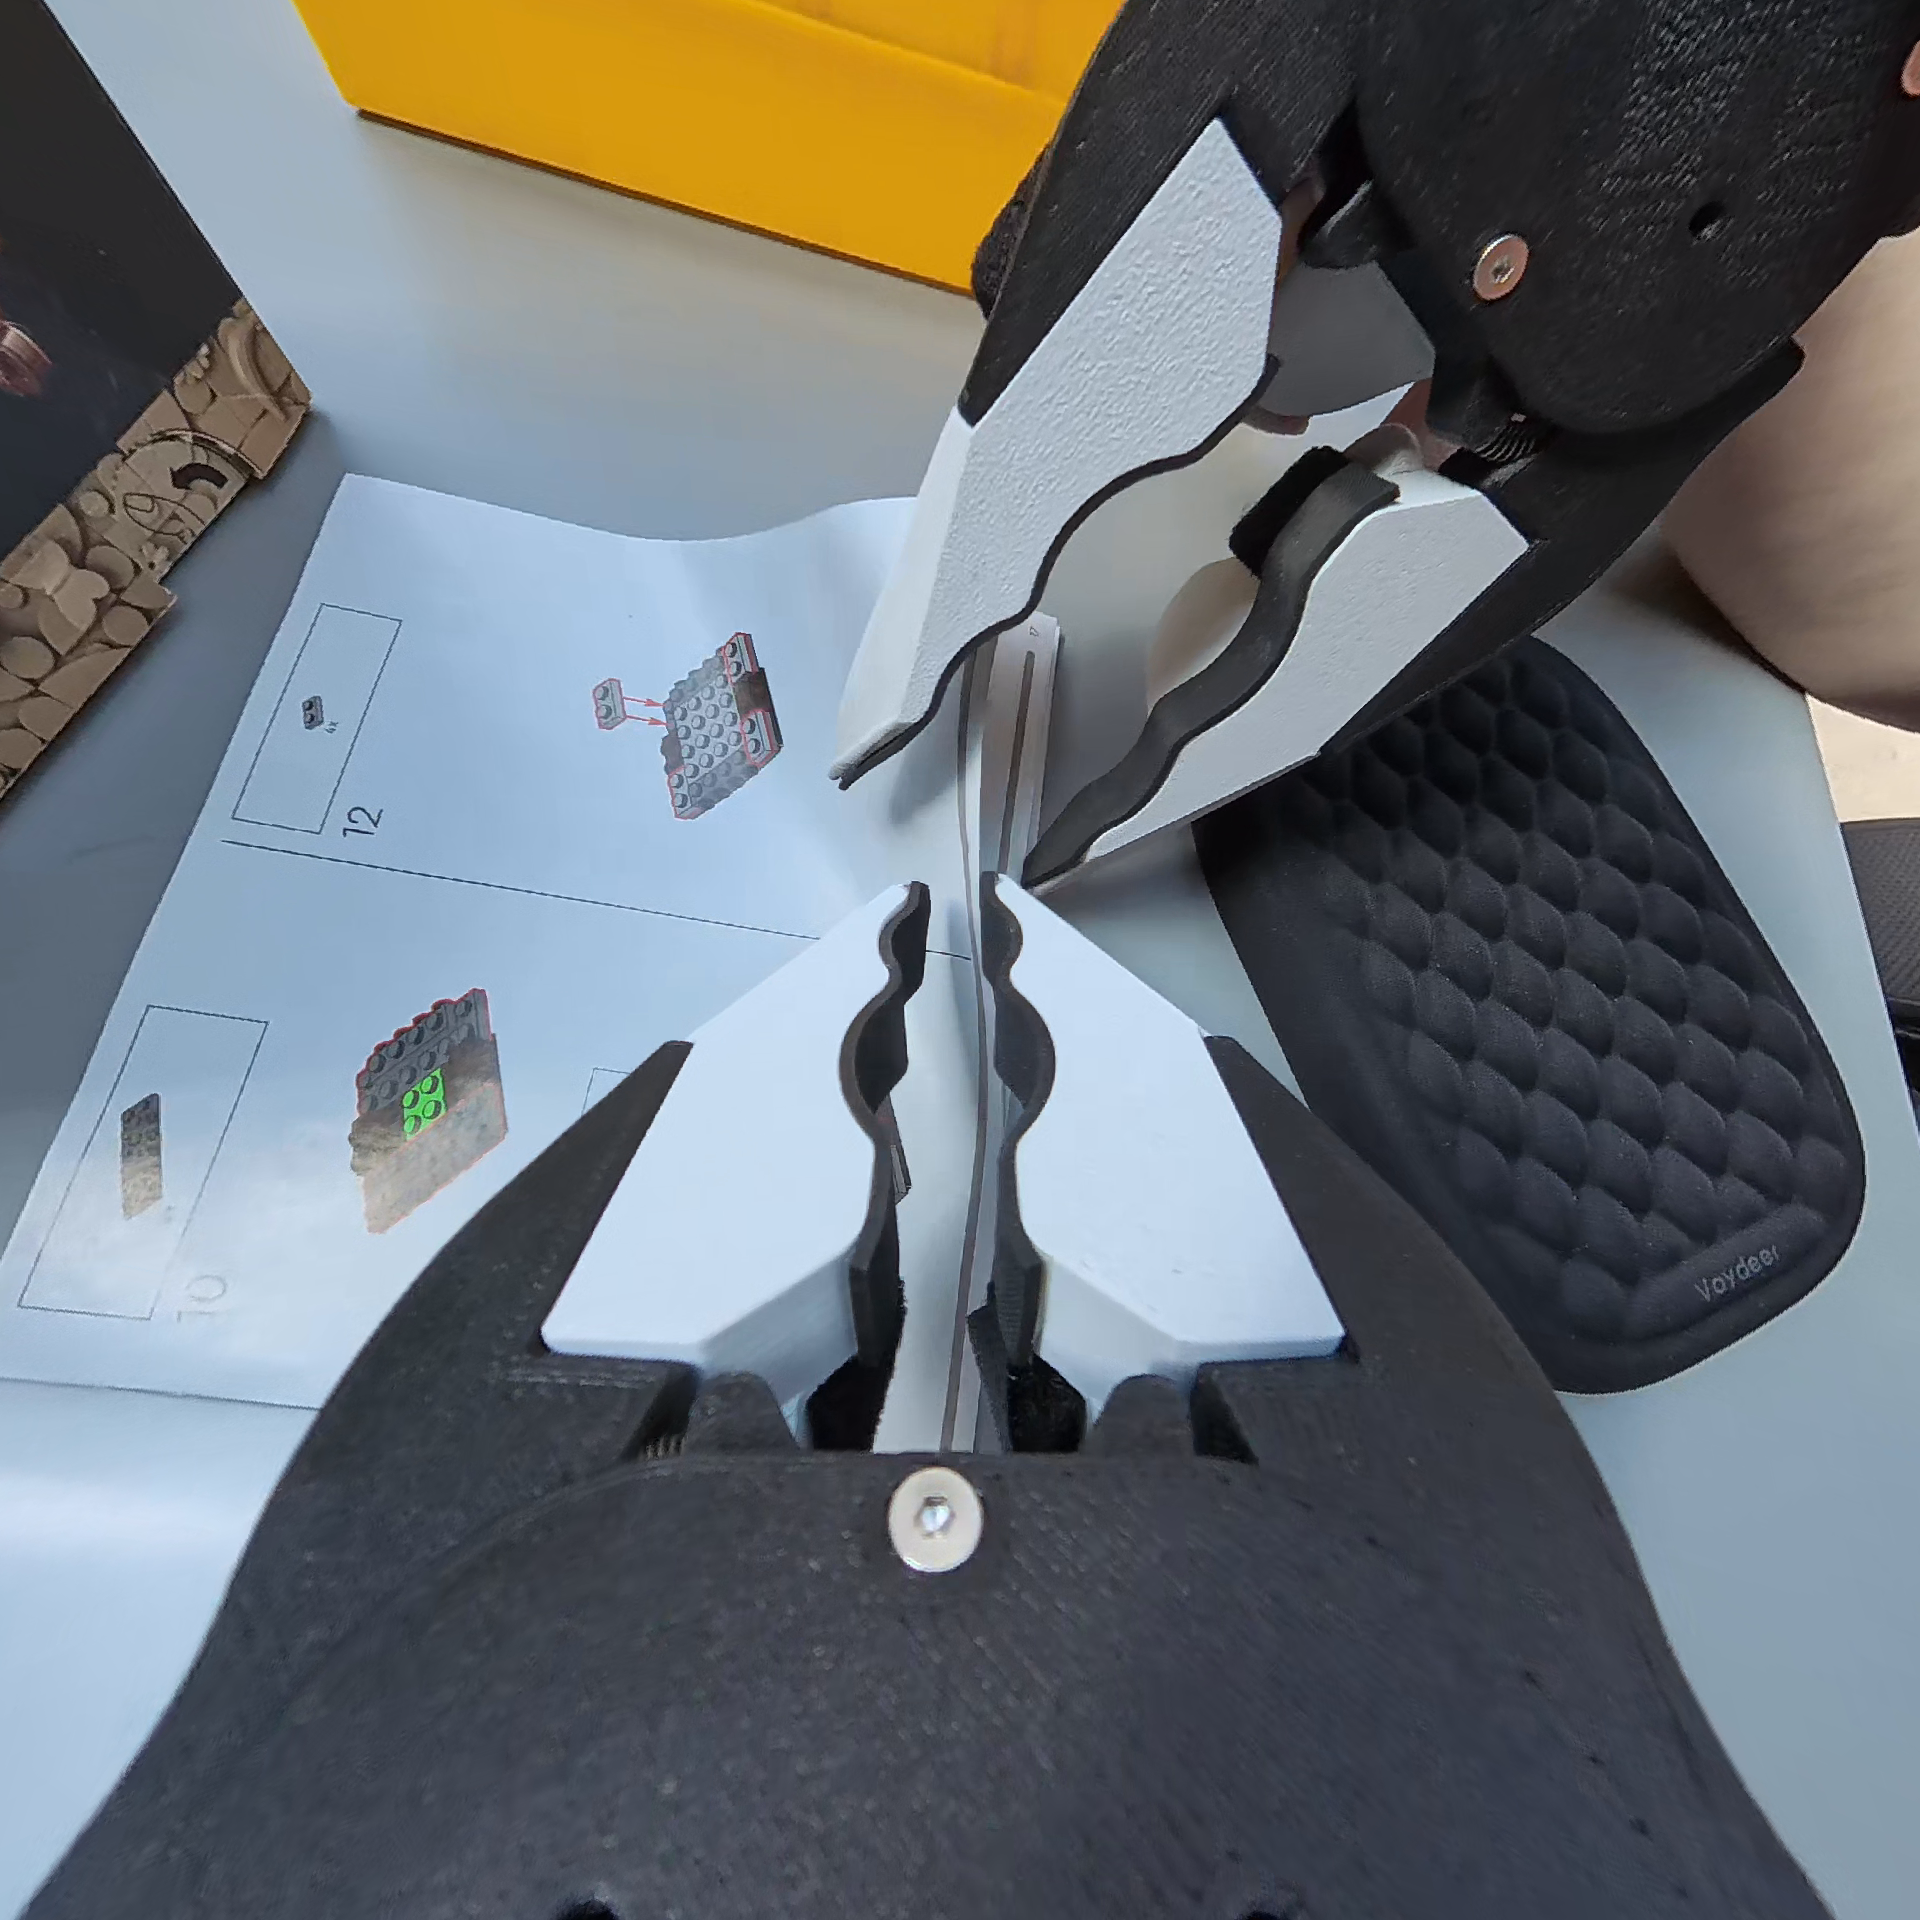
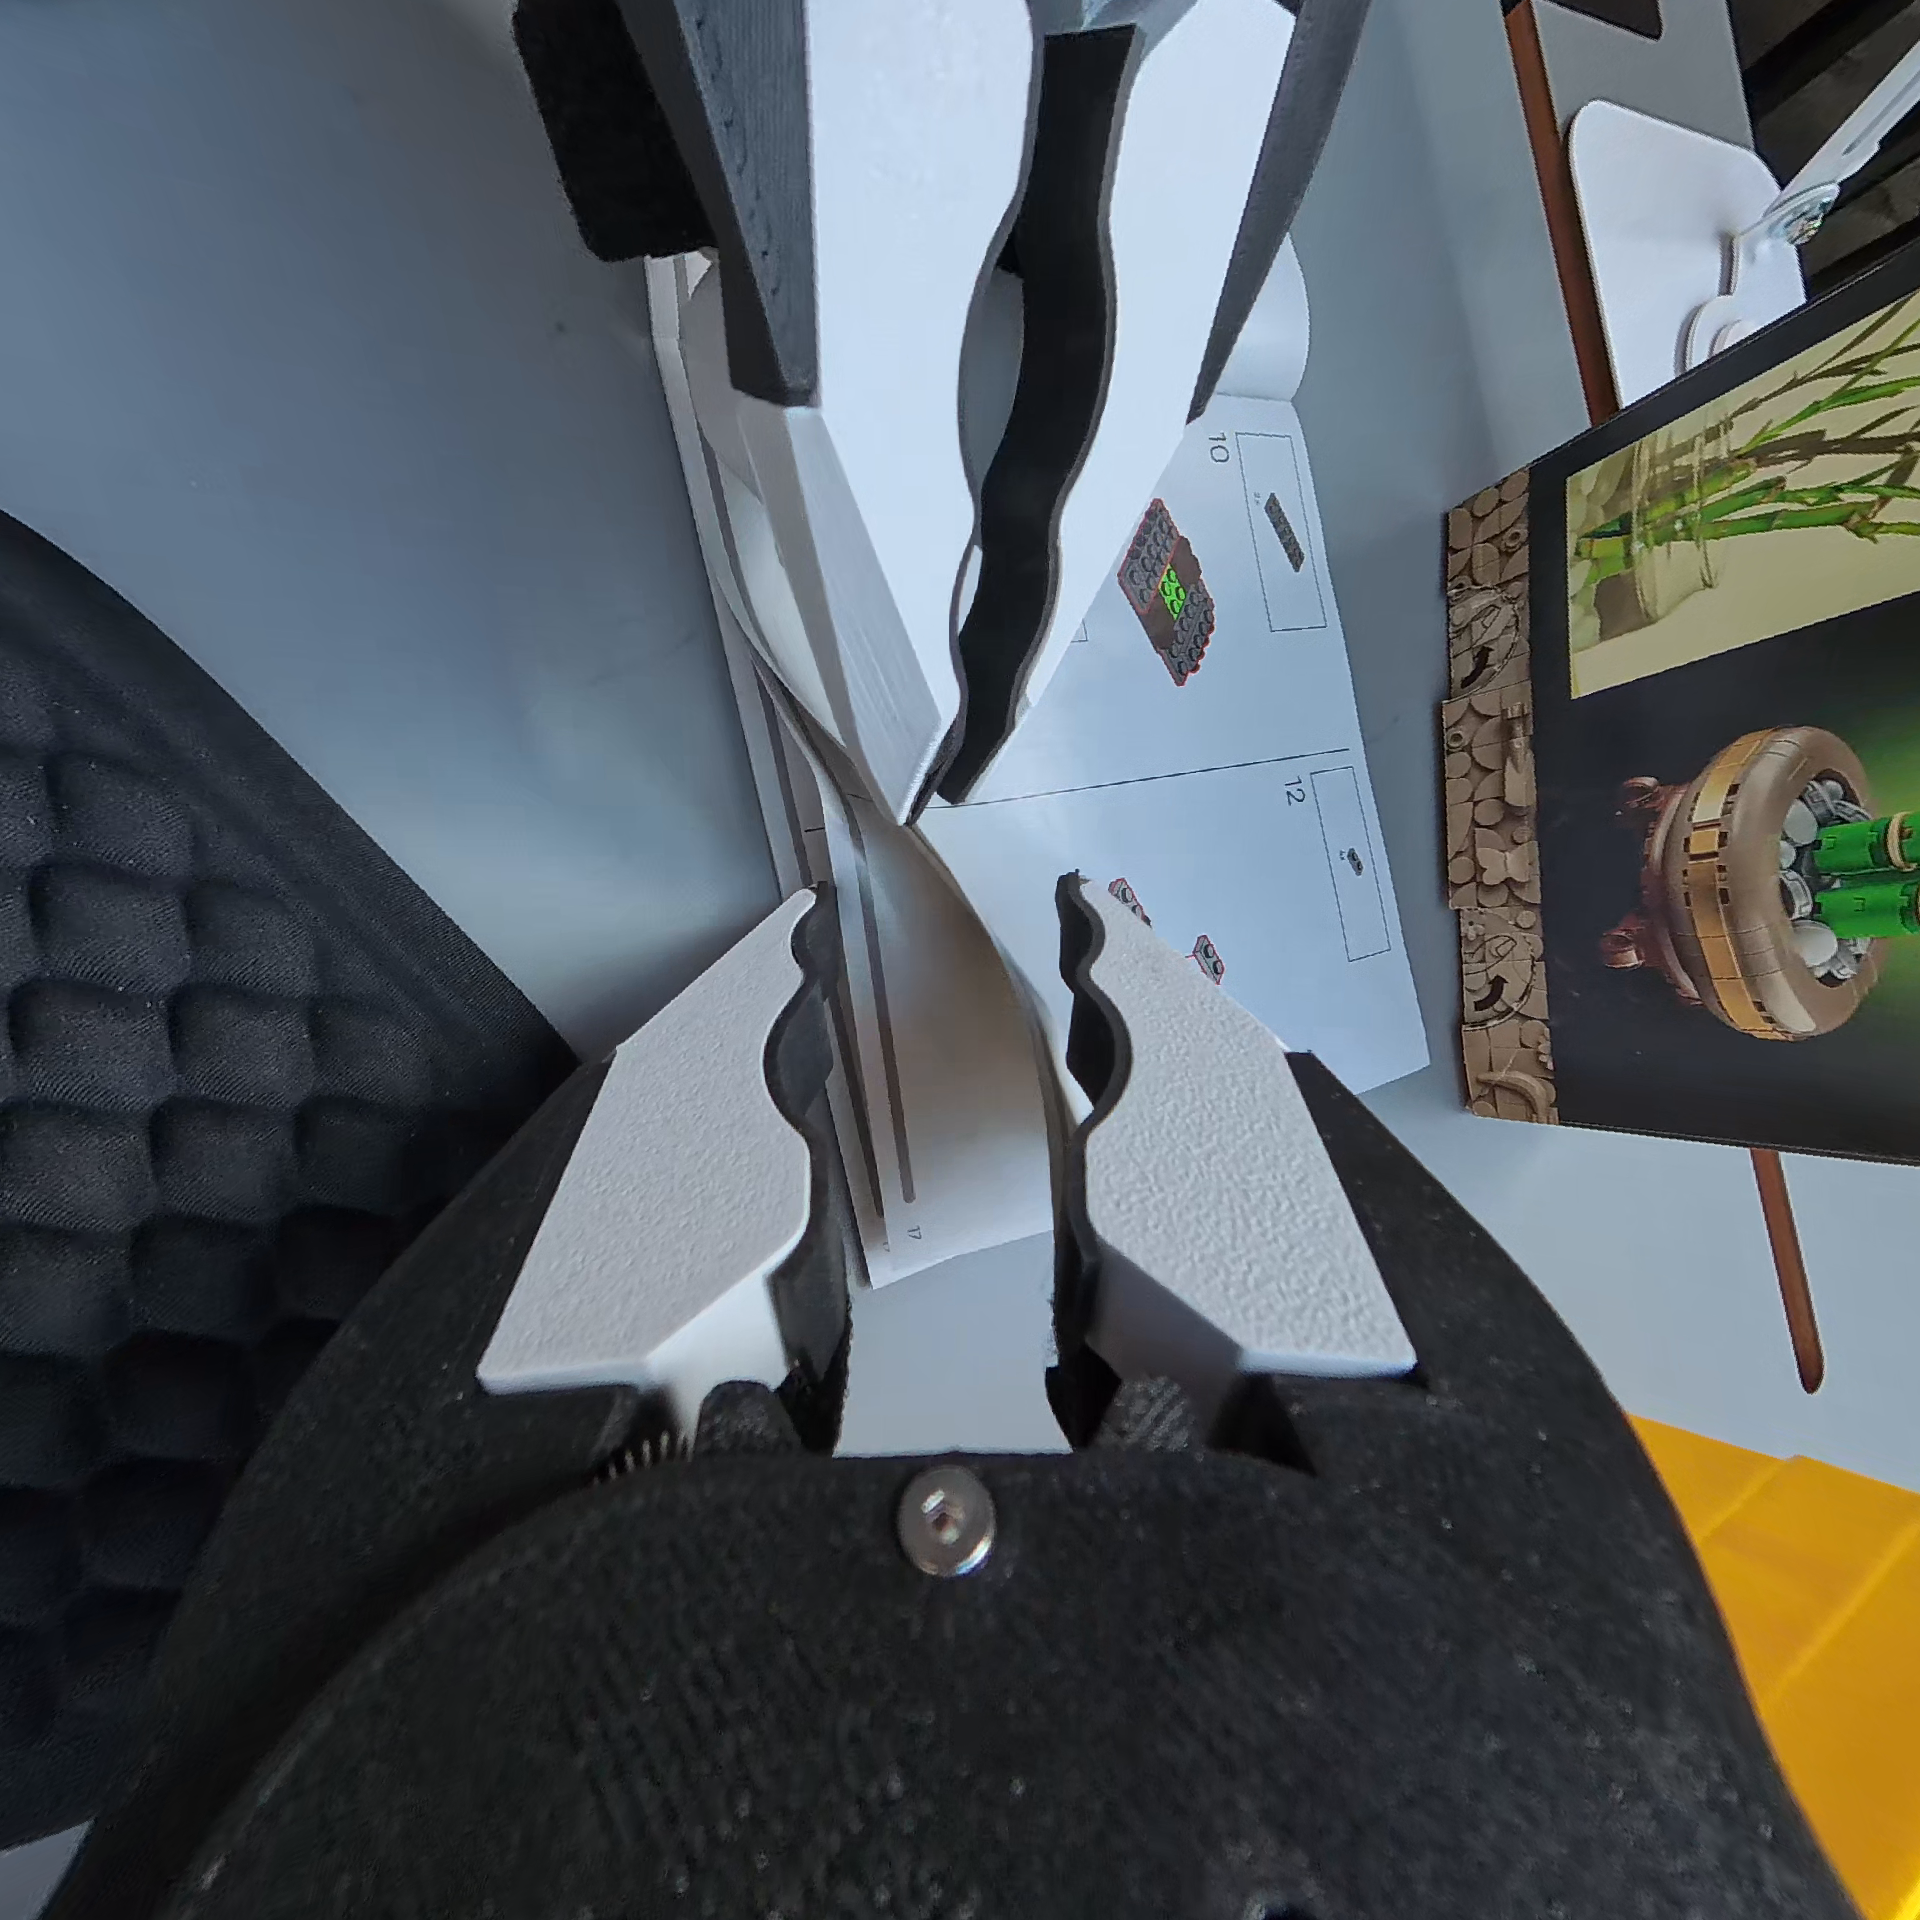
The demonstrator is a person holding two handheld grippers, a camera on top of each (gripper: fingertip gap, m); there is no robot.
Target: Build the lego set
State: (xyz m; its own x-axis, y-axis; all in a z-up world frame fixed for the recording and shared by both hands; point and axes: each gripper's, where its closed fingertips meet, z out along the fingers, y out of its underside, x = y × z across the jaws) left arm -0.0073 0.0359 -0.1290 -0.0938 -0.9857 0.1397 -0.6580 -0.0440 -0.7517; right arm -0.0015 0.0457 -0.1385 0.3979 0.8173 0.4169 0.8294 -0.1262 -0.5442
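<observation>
Instruction booklet [image 1: 499, 790] flat on the table [image 1: 520, 343], one page [image 1: 971, 1091] lifted on edge mid-turn between the slightly parted left tongs [image 1: 956, 896], right tongs [image 1: 940, 821] open astride it, likely to reach the next step.

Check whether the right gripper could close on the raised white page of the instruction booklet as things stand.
Probably yes: the right gripper is open, and the raised white page of the instruction booklet curves up between its fingers, with nothing blocking them.
</observation>
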